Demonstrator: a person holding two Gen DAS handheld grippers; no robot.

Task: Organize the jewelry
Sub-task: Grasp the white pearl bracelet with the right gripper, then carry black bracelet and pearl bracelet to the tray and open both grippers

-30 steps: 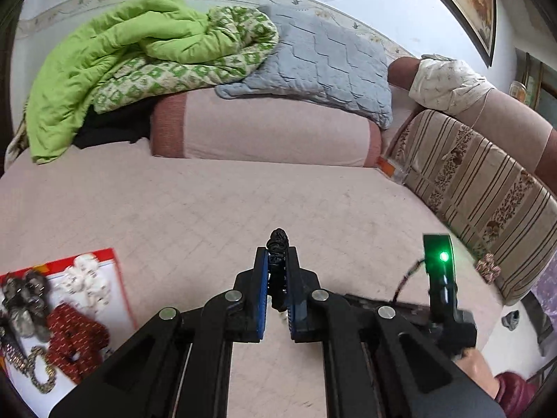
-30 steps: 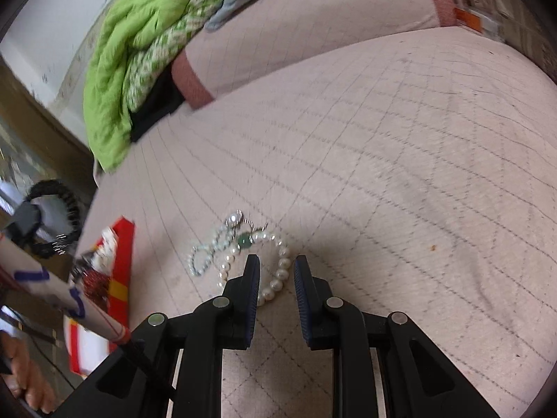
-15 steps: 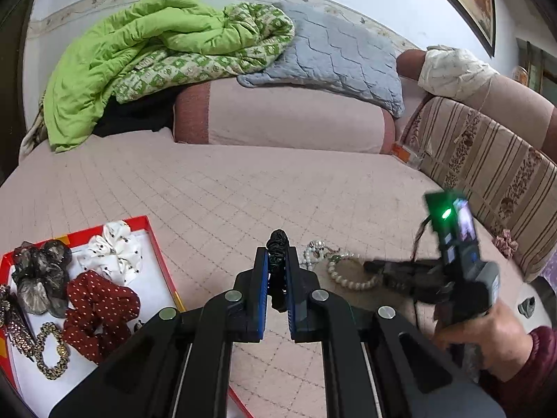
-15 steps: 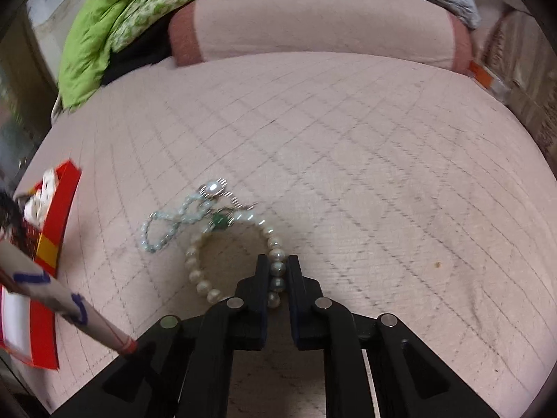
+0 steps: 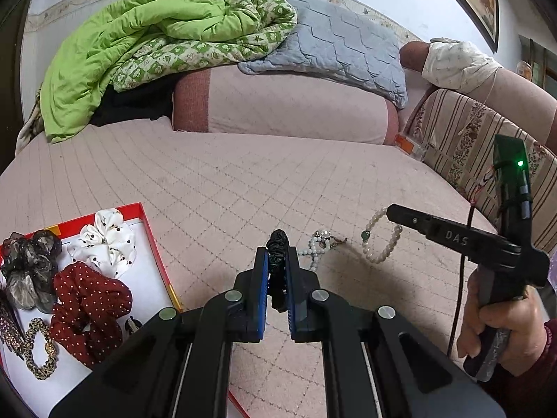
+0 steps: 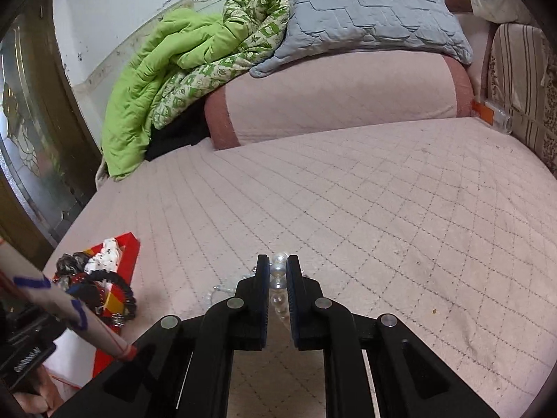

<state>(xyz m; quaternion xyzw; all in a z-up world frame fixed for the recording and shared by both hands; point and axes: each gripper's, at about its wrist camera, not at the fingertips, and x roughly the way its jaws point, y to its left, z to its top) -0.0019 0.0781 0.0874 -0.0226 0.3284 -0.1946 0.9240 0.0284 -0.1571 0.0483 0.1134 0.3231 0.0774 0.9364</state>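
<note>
Pearls are the business of the moment: the right gripper has just been closing, and its fingers now pinch the pearl bracelet, which in the left wrist view hangs from their tips, lifted clear of the bed. The left gripper is clamped narrow on a black beaded bracelet, held above the bed just beside the red tray.

That tray sits at the bed's near left edge and already carries a white scrunchie, a red dotted scrunchie, a dark organza scrunchie and a leopard-print hair tie. A pale bead necklace lies loose on the bed between the two grippers.

Both hands look to be in the carry-to-tray step. Next, each bracelet needs bringing over a bare white patch of the tray, lowering, and releasing without dragging the scrunchies. The necklace then remains to be collected.
</note>
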